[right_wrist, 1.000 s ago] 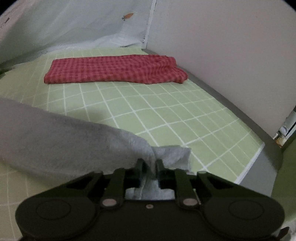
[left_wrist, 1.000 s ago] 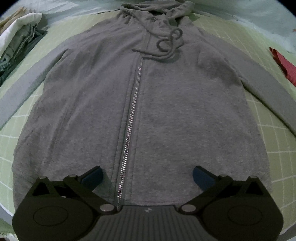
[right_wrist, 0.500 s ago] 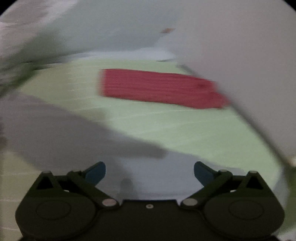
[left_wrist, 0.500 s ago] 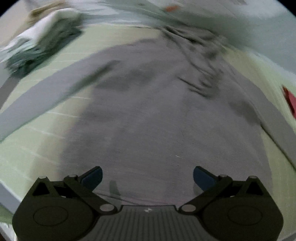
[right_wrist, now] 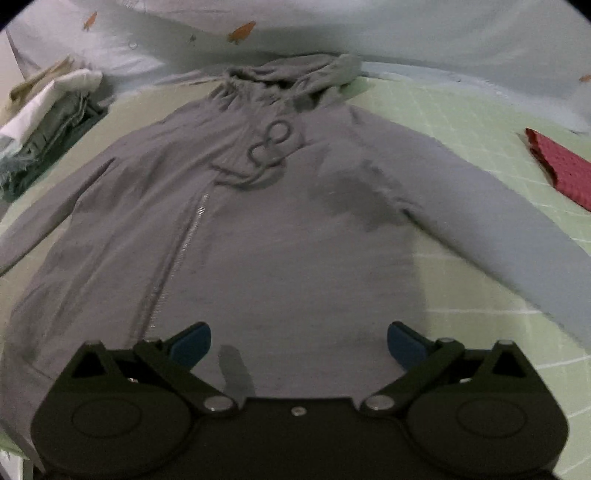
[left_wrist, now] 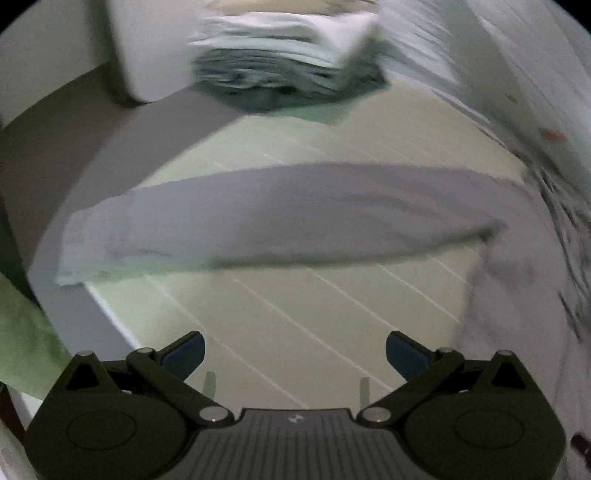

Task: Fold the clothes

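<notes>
A grey zip-up hoodie [right_wrist: 258,229] lies flat, front up, on the green gridded mat [right_wrist: 480,295], hood at the far end, both sleeves spread out. My right gripper [right_wrist: 298,341] is open and empty above the hoodie's lower hem. In the left wrist view, the hoodie's left sleeve [left_wrist: 280,218] stretches across the mat [left_wrist: 295,314], its cuff near the table's left edge. My left gripper [left_wrist: 294,352] is open and empty, above bare mat in front of that sleeve. This view is blurred.
A stack of folded clothes [right_wrist: 44,122] sits at the far left; it also shows in the left wrist view [left_wrist: 284,70]. A folded red checked cloth [right_wrist: 557,170] lies at the far right. A pale sheet [right_wrist: 332,33] hangs behind. The grey table edge [left_wrist: 66,155] runs on the left.
My right gripper let go of the right sleeve cuff, opened, and swung to face the hoodie's body. My left gripper swung left from the hoodie's hem to face the left sleeve.
</notes>
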The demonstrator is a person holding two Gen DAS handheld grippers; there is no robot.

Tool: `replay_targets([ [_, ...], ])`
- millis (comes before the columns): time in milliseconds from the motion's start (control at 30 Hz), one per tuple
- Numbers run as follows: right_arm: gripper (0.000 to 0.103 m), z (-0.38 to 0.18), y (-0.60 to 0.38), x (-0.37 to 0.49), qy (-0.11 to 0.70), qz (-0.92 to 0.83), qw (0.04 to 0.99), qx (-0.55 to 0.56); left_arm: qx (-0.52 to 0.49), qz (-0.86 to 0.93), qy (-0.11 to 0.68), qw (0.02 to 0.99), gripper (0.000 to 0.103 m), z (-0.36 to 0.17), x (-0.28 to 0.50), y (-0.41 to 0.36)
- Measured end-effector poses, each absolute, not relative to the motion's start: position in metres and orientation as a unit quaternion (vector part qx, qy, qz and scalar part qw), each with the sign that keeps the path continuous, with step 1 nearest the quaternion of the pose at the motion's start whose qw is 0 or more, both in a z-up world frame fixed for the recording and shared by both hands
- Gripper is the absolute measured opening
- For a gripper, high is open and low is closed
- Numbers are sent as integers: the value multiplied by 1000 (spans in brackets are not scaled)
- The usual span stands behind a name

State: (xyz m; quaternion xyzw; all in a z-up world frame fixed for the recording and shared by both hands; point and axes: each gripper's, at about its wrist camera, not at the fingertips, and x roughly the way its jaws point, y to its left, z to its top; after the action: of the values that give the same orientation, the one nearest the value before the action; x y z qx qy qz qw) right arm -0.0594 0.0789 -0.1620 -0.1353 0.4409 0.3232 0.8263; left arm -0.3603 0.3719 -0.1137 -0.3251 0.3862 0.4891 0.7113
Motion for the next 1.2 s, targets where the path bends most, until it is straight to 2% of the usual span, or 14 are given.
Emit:
replay_targets([
  [200,103,-174,102,-79,444,250,851,-125,-357,502,365,698,103,-127,-407,425],
  [467,103,-181,107,-100,404,177,894,-79,-324,484,399,708,103,-147,-394,459],
  [700,103,-182,112,-103,408,146,898,-71,-282,462,433,721,100,-161,-375,477],
  [800,103,-182,114,-103,411,140,898,-69,-246,449,438,739,75,-157,-361,475],
  [867,103,-182,115,-102,415,137,897,-70,-226,441,441,748,50,-154,-347,476],
  [900,103,-182,115,-102,417,136,896,-70,-216,437,443,752,43,-152,-341,476],
  [933,103,-182,115,-101,418,136,895,-70,-209,432,444,757,28,-151,-334,477],
  [967,103,-182,115,-101,418,136,896,-70,-211,424,442,761,17,-149,-327,480],
  [1133,103,-183,114,-103,414,137,897,-70,-242,351,405,809,14,-132,-286,478],
  [1200,103,-183,114,-103,414,137,897,-70,-233,306,389,837,20,-122,-268,464],
])
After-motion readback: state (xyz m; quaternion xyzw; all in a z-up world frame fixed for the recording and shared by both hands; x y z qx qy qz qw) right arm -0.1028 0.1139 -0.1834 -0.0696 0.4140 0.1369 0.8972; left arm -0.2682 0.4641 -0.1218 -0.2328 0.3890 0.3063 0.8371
